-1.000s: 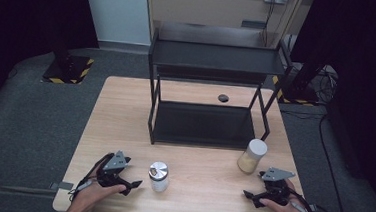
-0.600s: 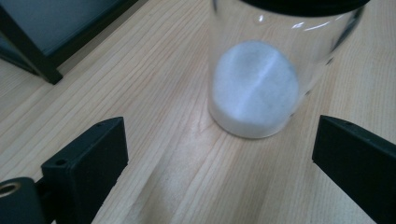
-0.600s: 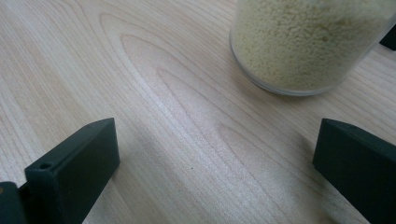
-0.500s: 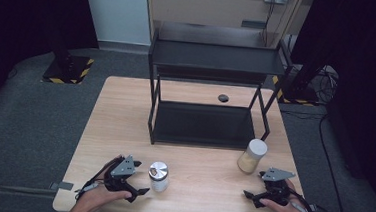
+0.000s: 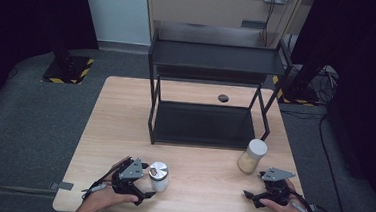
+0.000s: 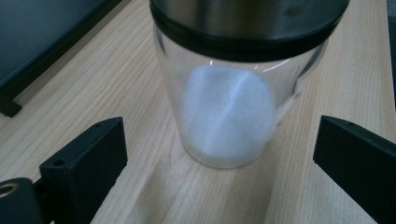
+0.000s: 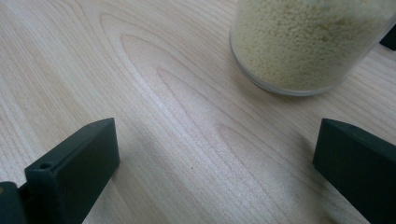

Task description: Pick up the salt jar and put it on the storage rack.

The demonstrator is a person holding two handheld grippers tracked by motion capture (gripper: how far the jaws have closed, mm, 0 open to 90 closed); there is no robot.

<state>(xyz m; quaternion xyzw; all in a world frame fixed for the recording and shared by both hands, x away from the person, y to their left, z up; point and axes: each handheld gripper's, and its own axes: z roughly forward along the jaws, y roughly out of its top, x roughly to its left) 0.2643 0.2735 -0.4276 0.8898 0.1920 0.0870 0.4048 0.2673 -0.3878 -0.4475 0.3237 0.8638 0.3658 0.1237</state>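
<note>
Currently we have the left gripper (image 5: 146, 183) brought up to the small glass jar (image 5: 159, 176) with the metal lid, jaws spread wide on either side of it and not yet touching the glass. The jar stands upright on the worktop (image 5: 206, 180) near its front edge, left of centre, with white powder in its lower part (image 6: 226, 114). Our right gripper (image 5: 262, 194) rests released near the front right, jaws apart, with the grain jar (image 5: 251, 156) just ahead of it and slightly off to one side (image 7: 306, 44). A black shelf rack (image 5: 212, 95) stands behind both jars.

Risks, as we judge them:
- The glass jar tapers toward its base; closing low on the slope could squeeze it upward or let it slip.
- In the left gripper view the jar sits closer to one jaw. That jaw would touch first and could push or tip the jar before the other arrives.
- The jar is close to the worktop's front edge, so a nudge toward us could send it off.
</note>
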